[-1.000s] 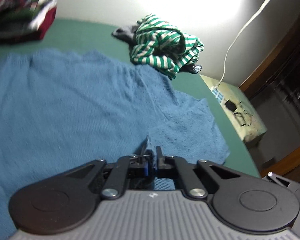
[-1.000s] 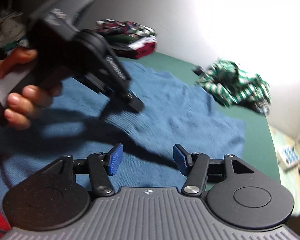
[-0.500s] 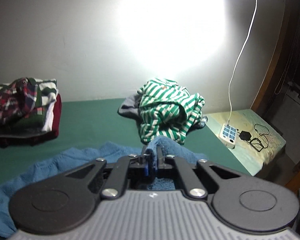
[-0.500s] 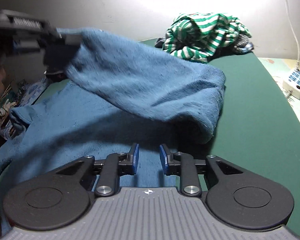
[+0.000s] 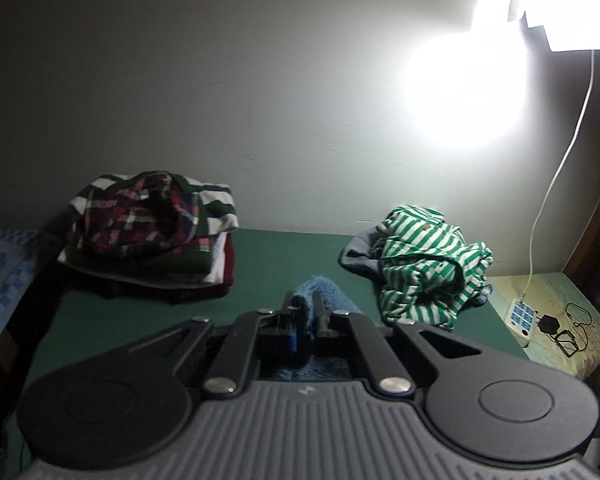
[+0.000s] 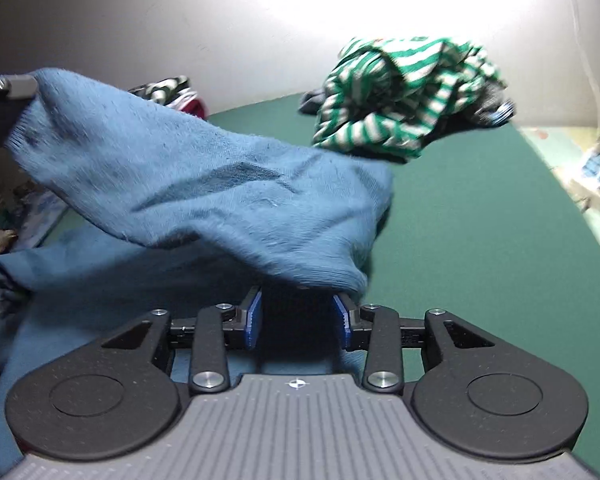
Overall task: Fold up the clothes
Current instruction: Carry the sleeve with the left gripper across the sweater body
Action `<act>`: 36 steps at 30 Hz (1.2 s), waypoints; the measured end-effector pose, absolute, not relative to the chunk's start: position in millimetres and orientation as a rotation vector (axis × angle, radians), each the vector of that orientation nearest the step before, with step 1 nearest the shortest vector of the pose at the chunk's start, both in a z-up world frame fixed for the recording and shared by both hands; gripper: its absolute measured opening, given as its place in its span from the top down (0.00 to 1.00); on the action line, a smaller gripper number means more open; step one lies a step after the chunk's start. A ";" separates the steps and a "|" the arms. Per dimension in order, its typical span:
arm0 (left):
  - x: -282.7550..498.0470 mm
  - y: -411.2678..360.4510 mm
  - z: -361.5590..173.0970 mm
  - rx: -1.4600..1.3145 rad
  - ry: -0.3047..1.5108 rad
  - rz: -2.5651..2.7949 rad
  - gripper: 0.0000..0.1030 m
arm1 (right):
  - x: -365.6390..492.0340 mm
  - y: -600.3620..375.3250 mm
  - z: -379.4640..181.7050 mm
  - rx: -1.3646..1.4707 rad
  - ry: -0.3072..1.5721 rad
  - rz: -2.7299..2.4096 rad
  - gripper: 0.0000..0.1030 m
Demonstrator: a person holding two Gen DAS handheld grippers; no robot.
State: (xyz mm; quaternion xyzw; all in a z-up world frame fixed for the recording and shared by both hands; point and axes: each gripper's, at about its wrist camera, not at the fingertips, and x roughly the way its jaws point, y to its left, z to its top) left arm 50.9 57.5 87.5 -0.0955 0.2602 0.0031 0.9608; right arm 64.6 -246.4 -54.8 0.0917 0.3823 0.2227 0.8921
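Biggest thing in view is the green table (image 6: 452, 216), which runs out ahead of both grippers to a pale wall. Spread over it is the blue sweater (image 6: 204, 184): most of it lies flat below and to the left of the right gripper (image 6: 298, 318), but one part is lifted up in the air, stretching from just above the right gripper's fingertips up and away to the far left, where its ribbed edge meets something dark and grey at the picture's edge. Can't make out what that is from the right wrist view.

The left gripper (image 5: 305, 320) is pinched tight on a fold of that blue knit, with a tuft sticking up just past its fingertips. The right gripper's blue pads (image 6: 254, 318) stand apart with nothing between them; the lifted cloth hangs right over the gap, and it's hard to say whether it touches the tips.

Ahead and to the right of the left gripper there's a crumpled green-and-white striped shirt (image 5: 428, 272) lying over something grey. Ahead to its left is a folded stack of clothes (image 5: 152, 232) with a plaid piece on top, up against the wall.

Far right, off the table's edge, is a white power strip (image 5: 520, 316) with a cord running up toward a bright lamp (image 5: 556, 4).
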 end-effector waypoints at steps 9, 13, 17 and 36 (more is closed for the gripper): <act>39.6 76.4 80.3 -0.224 0.543 0.051 0.98 | 84.0 -263.5 -73.9 0.645 0.974 0.507 0.43; 32.2 84.7 86.2 -0.235 0.521 0.072 0.98 | 97.2 -248.9 -81.1 0.689 1.000 0.470 0.48; 24.8 93.1 92.3 -0.242 0.500 0.095 0.98 | 106.1 -237.3 -89.6 0.699 1.043 0.432 0.74; -16.2 114.7 68.0 -0.219 0.496 0.209 0.98 | 144.5 -198.6 -24.4 0.090 0.726 0.580 0.58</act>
